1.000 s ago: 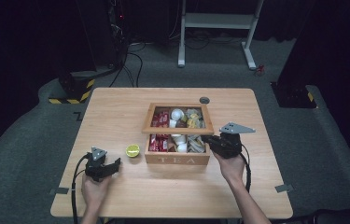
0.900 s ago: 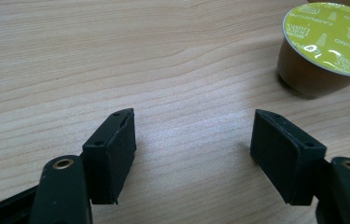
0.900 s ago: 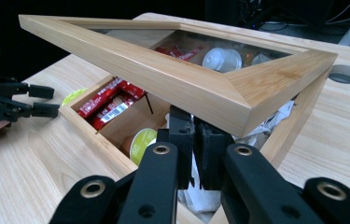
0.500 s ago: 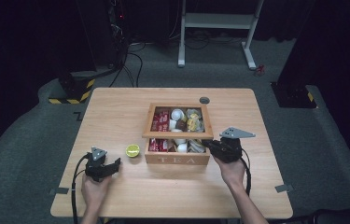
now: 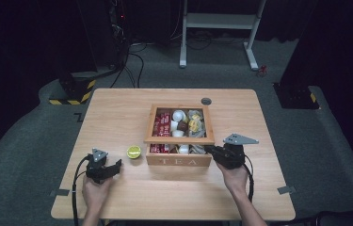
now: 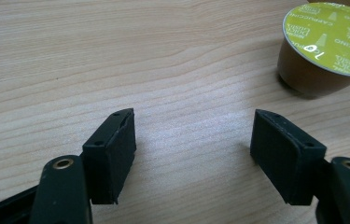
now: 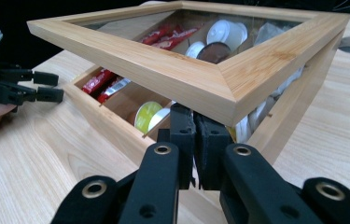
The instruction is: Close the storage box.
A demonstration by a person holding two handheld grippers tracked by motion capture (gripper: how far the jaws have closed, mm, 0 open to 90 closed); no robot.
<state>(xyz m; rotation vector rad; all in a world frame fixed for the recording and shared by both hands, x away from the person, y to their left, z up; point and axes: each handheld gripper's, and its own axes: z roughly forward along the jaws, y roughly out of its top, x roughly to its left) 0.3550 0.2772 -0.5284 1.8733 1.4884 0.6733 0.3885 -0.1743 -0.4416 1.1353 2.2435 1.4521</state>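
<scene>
Pale wooden table [image 5: 117,108] sitting under dim light, right gripper [image 7: 194,140] clenched under the glass-paned wooden lid [image 7: 186,60] of a tea box [image 5: 179,160], propping it up, left gripper [image 6: 193,154] lying released near a green-topped brown coffee capsule [image 6: 324,49].

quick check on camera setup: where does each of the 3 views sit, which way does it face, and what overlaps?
High view: above the person's side, facing forward and down on the table; both forearms, left gripper and right gripper show.
Left gripper view: rides the left gripper, facing the tabletop past open jaws toward the cappuccino capsule.
Right gripper view: rides the right gripper, jaws together under the raised lid of the tea box.
Shared: the right gripper view and high view both show the tea box and left gripper.
</scene>
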